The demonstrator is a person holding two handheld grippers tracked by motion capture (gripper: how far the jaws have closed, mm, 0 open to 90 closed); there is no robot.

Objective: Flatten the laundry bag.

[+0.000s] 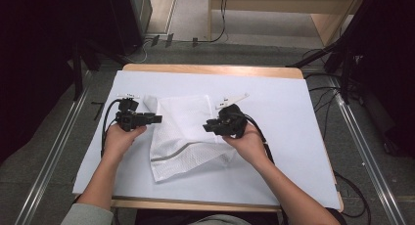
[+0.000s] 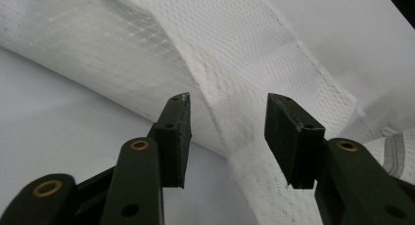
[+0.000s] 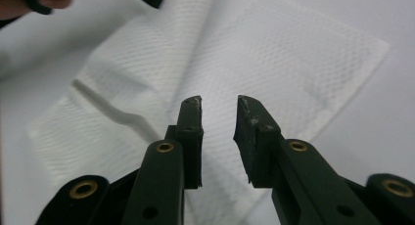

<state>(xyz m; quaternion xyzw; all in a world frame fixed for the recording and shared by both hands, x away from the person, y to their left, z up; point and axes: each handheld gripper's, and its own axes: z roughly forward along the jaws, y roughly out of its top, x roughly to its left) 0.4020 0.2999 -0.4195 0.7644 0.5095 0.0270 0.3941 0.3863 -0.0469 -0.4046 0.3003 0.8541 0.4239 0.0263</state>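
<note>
From the high view, a white cloth (image 1: 183,134) lies rumpled mid-desk (image 1: 293,137), the left gripper (image 1: 155,119) at its left edge and the right gripper (image 1: 208,126) over its right part. In the left gripper view, the jaws stand wide apart, straddling a raised fold without touching. In the right gripper view, the jaws gape narrowly above the cloth, holding nothing.
</note>
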